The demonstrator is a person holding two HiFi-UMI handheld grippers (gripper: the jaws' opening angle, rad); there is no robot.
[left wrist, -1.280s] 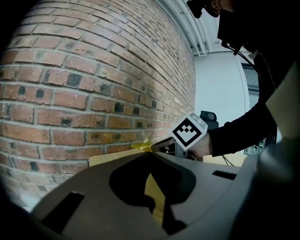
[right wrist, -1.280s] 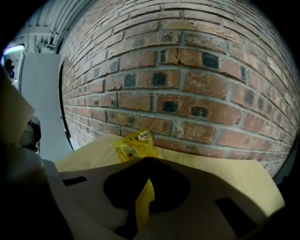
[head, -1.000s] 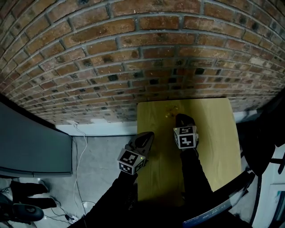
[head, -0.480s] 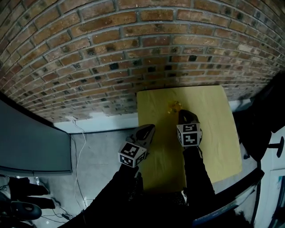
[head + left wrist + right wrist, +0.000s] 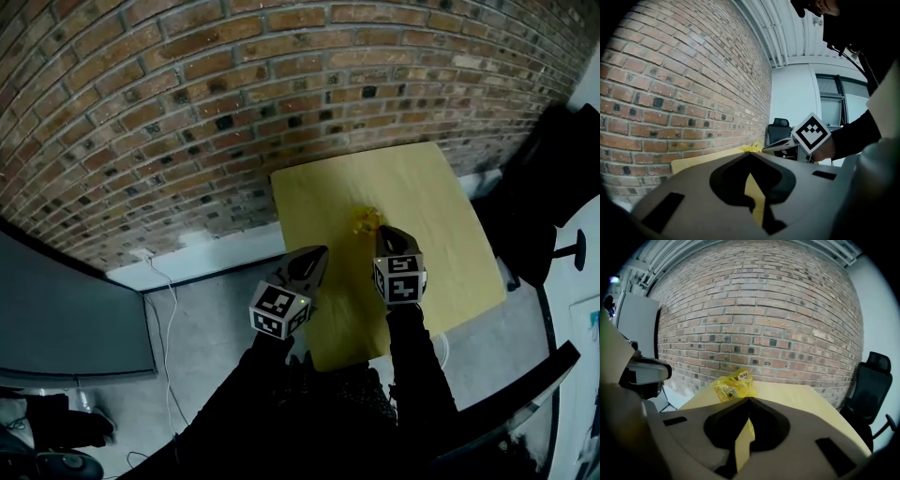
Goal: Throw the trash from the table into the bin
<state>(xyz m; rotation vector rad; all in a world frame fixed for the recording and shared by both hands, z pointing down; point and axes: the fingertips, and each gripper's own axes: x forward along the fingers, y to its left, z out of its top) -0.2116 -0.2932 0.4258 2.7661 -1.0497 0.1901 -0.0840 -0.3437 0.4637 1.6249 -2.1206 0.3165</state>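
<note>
no word, brand or number can be read anywhere. the crumpled yellow plastic wrapper [image 5: 732,386], lying towards the far side of the pale wooden table [image 5: 441,211], carries a small white and red label and some darker print, but it is too small and blurred to make out. the right gripper [image 5: 382,232] and the left gripper [image 5: 314,255] each bear a marker cube, the right cube [image 5: 400,278] and the left cube [image 5: 278,310]; their faces show black-and-white block patterns, without letters or digits.
</note>
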